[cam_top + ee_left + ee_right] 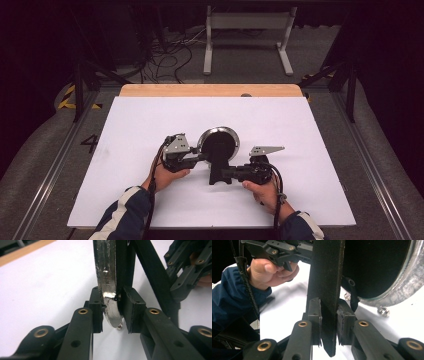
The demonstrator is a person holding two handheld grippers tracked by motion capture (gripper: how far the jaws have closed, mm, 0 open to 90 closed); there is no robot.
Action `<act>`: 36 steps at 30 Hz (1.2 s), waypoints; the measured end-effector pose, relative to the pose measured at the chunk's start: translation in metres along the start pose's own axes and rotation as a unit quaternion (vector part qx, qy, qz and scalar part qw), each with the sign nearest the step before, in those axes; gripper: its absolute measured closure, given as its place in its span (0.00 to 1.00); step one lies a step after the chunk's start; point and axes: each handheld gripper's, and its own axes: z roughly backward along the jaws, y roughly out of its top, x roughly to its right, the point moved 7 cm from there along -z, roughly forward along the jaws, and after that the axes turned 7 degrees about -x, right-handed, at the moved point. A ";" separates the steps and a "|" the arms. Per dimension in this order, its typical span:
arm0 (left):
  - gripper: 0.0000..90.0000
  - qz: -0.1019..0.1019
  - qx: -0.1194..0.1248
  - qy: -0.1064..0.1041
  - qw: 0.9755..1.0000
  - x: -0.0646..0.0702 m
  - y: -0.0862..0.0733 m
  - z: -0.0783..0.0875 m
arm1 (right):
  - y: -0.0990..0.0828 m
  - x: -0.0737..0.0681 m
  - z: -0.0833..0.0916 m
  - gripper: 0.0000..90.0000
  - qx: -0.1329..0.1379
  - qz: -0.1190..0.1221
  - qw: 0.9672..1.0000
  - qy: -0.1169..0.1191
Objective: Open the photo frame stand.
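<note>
High view: round silver-rimmed picture frame with a black back (218, 143) standing upright near the middle of the white table sheet (125, 125), its black flat stand leg (220, 172) reaching toward the person. Left gripper (202, 157) coming in level from the left to the frame's lower rim; right gripper (226, 174) coming in level from the right to the stand leg. Wooden table edge (210, 90) at the far side, grey floor beyond.

Left gripper view: black jaws pinching the frame's lower edge, one pad (96, 305) against the shiny silver rim (107, 282), the other on the black back. Small metal foot (120, 326) just below the rim. Right gripper (190, 267) farther off at upper right.

Right gripper view: jaws pressed onto the stand leg (325, 290), pads touching both flat faces. Frame's black back and silver rim (407, 285) at upper right; hand (267, 272) in a blue sleeve with the left gripper at upper left.
</note>
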 end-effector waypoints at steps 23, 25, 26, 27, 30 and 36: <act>0.75 -0.003 -0.007 0.042 0.999 -0.007 -0.005 -0.006 | -0.002 -0.002 -0.003 0.85 -0.012 0.001 1.000 -0.003; 0.70 -0.002 -0.023 0.034 0.999 -0.006 -0.010 -0.014 | -0.002 -0.002 -0.004 0.85 -0.015 0.003 1.000 -0.004; 0.70 -0.001 -0.031 0.030 0.999 -0.005 -0.011 -0.017 | -0.002 -0.002 -0.004 0.85 -0.016 0.004 1.000 -0.004; 0.70 -0.002 -0.035 0.030 0.999 -0.006 -0.012 -0.019 | -0.003 -0.003 -0.004 0.85 -0.016 0.003 1.000 -0.004; 0.71 0.002 -0.034 0.029 0.999 -0.006 -0.013 -0.021 | -0.003 -0.002 -0.004 0.85 -0.018 0.003 1.000 -0.005; 0.78 -0.003 -0.035 0.039 0.999 -0.008 -0.013 -0.023 | -0.003 -0.002 -0.003 0.85 -0.017 0.003 1.000 -0.007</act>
